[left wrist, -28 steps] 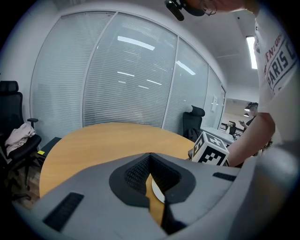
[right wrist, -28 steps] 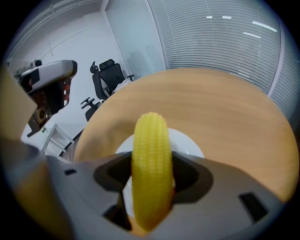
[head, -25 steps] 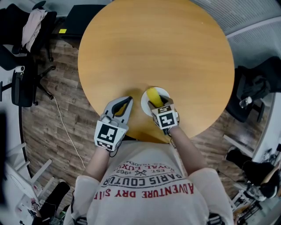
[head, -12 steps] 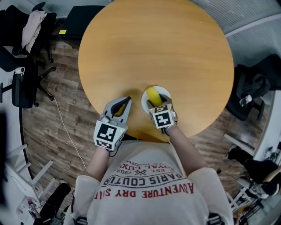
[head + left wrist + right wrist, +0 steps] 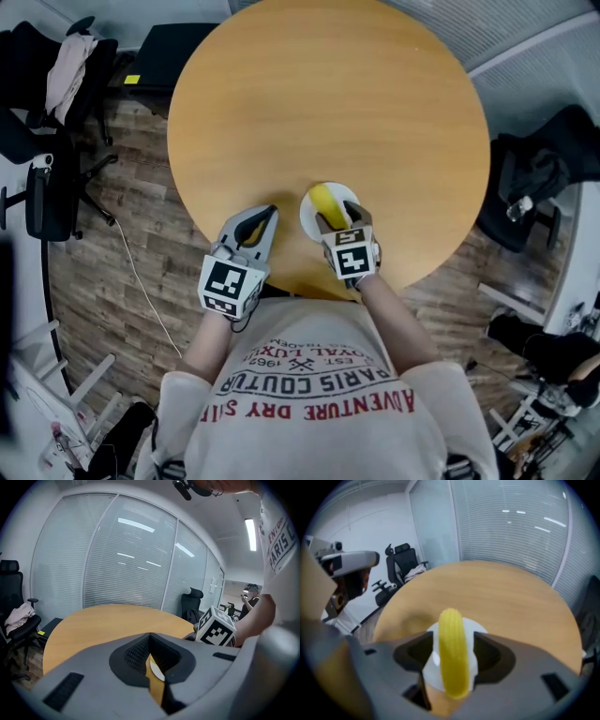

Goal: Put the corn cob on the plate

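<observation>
- Here, the right gripper (image 5: 453,637) points at the near edge of the round table (image 5: 328,94), with the cob (image 5: 452,653) standing lengthwise between its jaws.
- Its jaws are narrowly apart, a little wider than the cob. A sliver of the white plate (image 5: 430,670) shows on each side between cob and jaw, so they do not seem to press on it.
- In the head view the cob (image 5: 324,202) lies over the plate (image 5: 307,217), its far end toward the table's middle and its near end inside the right gripper (image 5: 337,221).
- Whether the cob rests fully on the plate or sits just above it cannot be told.
- The plate sits close to the table's near edge, just in front of the person.
- The left gripper (image 5: 266,216) is just beside the plate on its left, apart from it, low over the table edge.
- In its own view the left gripper (image 5: 150,637) has its jaw tips together with nothing between them. Through the slot below the tips a strip of table and a bit of the plate (image 5: 157,670) show.
- The right gripper's marker cube (image 5: 215,626) shows at the right of that view, above the table (image 5: 93,620).
- Office chairs (image 5: 42,187) stand on the wood floor (image 5: 112,272) left of the table, and another chair (image 5: 193,603) stands by the glass wall (image 5: 131,550).
</observation>
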Available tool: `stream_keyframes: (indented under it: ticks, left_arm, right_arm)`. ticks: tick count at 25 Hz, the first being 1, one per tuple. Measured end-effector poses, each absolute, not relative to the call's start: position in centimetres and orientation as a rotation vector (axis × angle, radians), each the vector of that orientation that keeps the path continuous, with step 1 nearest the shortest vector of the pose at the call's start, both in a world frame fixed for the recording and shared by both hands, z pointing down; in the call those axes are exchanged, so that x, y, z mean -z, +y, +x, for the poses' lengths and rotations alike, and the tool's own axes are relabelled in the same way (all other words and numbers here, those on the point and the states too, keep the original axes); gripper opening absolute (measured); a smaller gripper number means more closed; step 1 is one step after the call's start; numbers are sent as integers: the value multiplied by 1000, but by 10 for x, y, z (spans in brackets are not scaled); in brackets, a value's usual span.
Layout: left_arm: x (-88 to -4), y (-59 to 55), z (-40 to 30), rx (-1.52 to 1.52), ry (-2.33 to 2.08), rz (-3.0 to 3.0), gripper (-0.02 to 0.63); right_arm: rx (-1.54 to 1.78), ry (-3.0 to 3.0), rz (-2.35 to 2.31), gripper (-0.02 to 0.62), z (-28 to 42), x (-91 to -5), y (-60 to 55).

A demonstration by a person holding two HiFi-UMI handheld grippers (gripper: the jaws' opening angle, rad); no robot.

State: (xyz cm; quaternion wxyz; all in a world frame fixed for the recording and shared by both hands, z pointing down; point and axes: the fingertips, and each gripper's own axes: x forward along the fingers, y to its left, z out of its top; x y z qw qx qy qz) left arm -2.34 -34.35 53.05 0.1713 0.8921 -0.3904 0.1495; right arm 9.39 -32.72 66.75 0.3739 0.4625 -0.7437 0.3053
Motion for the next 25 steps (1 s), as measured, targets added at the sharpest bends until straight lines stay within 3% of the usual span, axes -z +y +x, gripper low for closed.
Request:
stream_keyframes:
  ticks: [5, 7, 10, 25]
  left_arm:
    - [-521, -339, -22, -423, -1089, 2575, 32]
    - [-517, -338, -22, -413, -1087, 2589, 32]
    - [-509, -337, -22, -395, -1078, 2605, 32]
    - [-440, -328, 1, -299, -981, 2804, 31]
  right_arm:
    - [-767, -1974, 1303, 246, 98, -630, -325]
    - [-750, -1984, 1369, 122, 104, -617, -325]
    - [-701, -2008, 1470, 49, 112, -596, -325]
    - [-323, -2305, 1853, 28, 135, -458, -317]
